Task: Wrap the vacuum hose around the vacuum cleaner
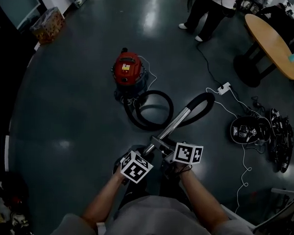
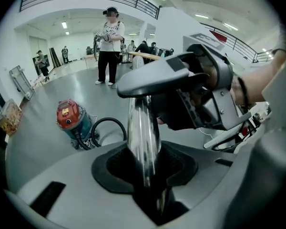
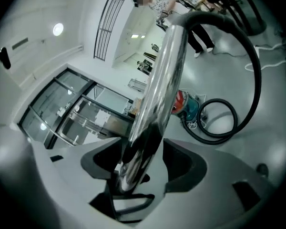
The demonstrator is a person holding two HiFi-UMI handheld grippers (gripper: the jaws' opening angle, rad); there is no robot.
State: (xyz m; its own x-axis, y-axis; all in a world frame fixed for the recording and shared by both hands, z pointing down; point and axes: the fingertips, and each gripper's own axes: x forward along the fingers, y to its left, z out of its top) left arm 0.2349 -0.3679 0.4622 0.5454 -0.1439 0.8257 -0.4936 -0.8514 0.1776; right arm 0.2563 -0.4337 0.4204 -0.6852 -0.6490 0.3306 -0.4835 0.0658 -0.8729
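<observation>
No readable text; label [image 2: 64, 110] on the vacuum cleaner [image 2: 71, 122] seems too blurred

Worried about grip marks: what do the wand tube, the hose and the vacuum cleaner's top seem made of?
Wand tube: probably polished or chromed metal; it mirrors the room.
Hose: matte black, likely flexible plastic or rubber; it bends into a loop.
Vacuum cleaner: red top looks like smooth moulded plastic, though too small to confirm.

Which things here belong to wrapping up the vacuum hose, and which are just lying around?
Job: vacuum cleaner, hose, metal tube, left gripper and right gripper clamped on it.

Lying about: round table, power strip, box, pile of black gear.
</observation>
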